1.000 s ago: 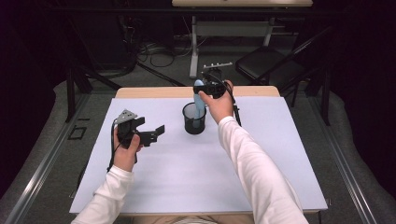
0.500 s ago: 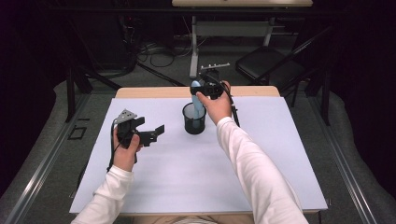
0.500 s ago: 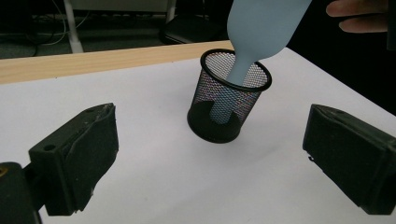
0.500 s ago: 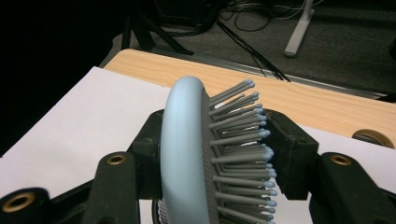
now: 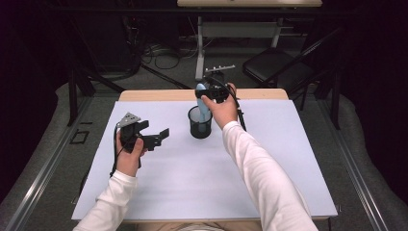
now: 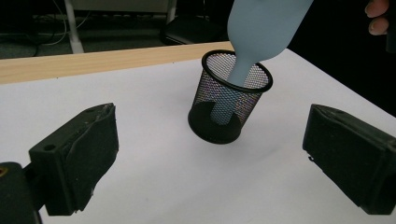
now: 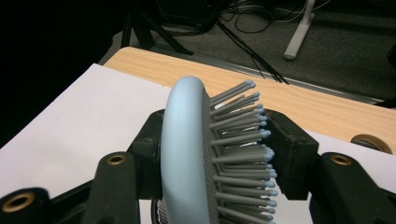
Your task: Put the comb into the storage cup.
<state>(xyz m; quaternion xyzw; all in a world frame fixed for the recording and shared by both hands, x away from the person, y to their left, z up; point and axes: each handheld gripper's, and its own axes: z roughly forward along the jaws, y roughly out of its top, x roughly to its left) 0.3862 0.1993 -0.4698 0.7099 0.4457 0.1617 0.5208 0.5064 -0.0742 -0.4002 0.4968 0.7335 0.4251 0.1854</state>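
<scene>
Standing handle-down in the black mesh cup (image 6: 229, 100), the pale blue hairbrush (image 7: 196, 154) is squeezed at its head by the right gripper (image 5: 208, 90) — the left gripper (image 5: 153, 137) waits wide open, holding nothing, near the cup on the white table (image 5: 192, 183).

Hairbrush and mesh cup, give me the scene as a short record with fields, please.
item held: pale blue hairbrush, bristles to one side
held by: right gripper, jaws clamped on the brush head
brush position: handle end down inside the mesh cup, brush tilted
container: black wire mesh cup, upright on the white table cover
left gripper: jaws wide apart, holding nothing, facing the cup
left gripper place: above the cover, to the left of the cup in the high view
table edge: wooden strip beyond the cover
</scene>
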